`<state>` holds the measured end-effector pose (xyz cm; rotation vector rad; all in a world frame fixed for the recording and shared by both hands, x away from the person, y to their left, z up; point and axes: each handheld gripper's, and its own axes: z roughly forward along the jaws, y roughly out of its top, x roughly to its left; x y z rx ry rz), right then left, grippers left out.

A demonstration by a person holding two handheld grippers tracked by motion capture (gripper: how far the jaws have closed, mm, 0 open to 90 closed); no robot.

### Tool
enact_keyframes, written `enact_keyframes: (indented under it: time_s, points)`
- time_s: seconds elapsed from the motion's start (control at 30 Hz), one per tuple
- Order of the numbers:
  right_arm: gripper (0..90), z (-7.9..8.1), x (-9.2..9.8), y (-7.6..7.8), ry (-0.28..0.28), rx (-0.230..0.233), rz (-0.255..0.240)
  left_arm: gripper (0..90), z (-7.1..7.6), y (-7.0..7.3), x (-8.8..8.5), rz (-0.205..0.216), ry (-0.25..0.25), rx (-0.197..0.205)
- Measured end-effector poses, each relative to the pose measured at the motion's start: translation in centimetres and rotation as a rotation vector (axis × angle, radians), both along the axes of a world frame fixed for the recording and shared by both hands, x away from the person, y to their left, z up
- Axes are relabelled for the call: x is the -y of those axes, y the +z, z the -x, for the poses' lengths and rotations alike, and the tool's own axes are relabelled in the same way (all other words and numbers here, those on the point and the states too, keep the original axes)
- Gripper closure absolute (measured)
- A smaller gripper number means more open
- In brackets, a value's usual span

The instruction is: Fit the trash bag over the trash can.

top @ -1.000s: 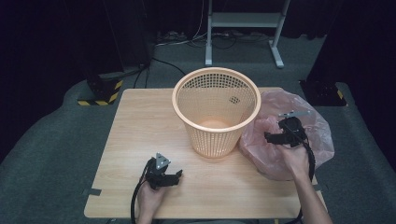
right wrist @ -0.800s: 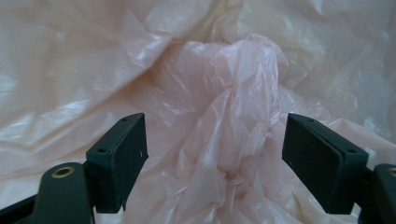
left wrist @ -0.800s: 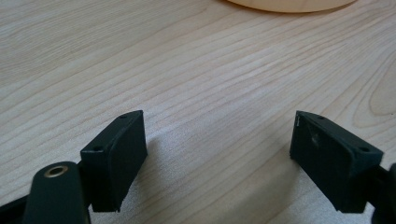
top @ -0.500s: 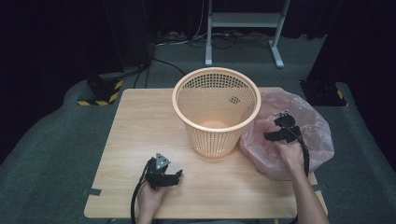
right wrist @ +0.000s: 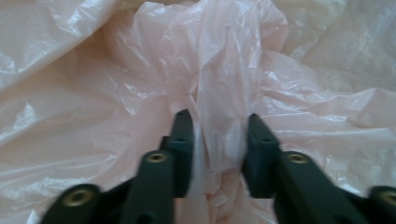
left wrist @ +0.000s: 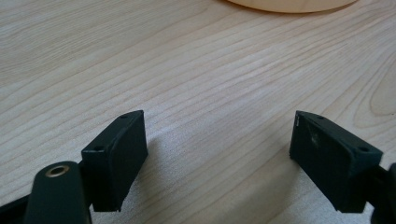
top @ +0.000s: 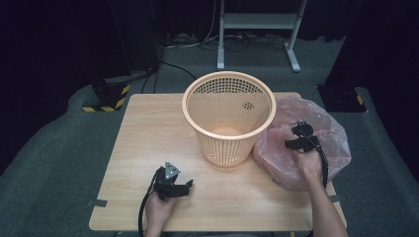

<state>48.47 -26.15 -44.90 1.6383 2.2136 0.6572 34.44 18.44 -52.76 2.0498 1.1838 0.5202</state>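
A crumpled pink plastic bag point(top: 330, 129) lies on the right side of the wooden table point(top: 148, 133), beside an orange mesh basket point(top: 228, 118) that stands upright. My right gripper point(top: 292, 137) is pressed down into the bag. Its jaws have just been closing, and in the right gripper view they point(right wrist: 218, 140) pinch a raised fold of the bag point(right wrist: 219, 93). My left gripper point(top: 187, 186) rests near the table's front edge. It point(left wrist: 219, 154) stands open over bare wood with nothing between its fingers.
The basket's base point(left wrist: 289, 4) lies ahead of the left gripper. Dark grey floor surrounds the table. A metal stand point(top: 257, 24) and cables sit beyond the far edge, and a black-and-yellow block point(top: 106, 96) lies at the far left.
My right gripper has dropped lower into the pink bag and its jaws have closed in on a fold. The left gripper has not moved.
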Motion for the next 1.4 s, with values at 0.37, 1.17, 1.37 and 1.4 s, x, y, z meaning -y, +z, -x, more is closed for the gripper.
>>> enact_keyframes:
  time_s: [0.37, 1.17, 1.37, 1.4]
  points:
    - [86.8, 1.3, 1.5, 1.8, 0.033, 0.043, -0.024, 19.0, 0.0, 0.0, 0.0, 0.001, 0.000, 0.000]
    - [87.0, 5.4, 5.1, 7.5, 0.049, 0.157, -0.058, 19.2, 0.0, 0.0, 0.0, 0.000, 0.001, 0.001]
    - [87.0, 6.1, 5.5, 8.5, 0.058, 0.181, -0.071, 19.2, 0.0, 0.0, 0.0, 0.001, 0.003, 0.001]
    - [86.9, 6.2, 5.5, 8.7, 0.058, 0.186, -0.075, 19.2, 0.0, 0.0, 0.0, 0.001, 0.003, 0.001]
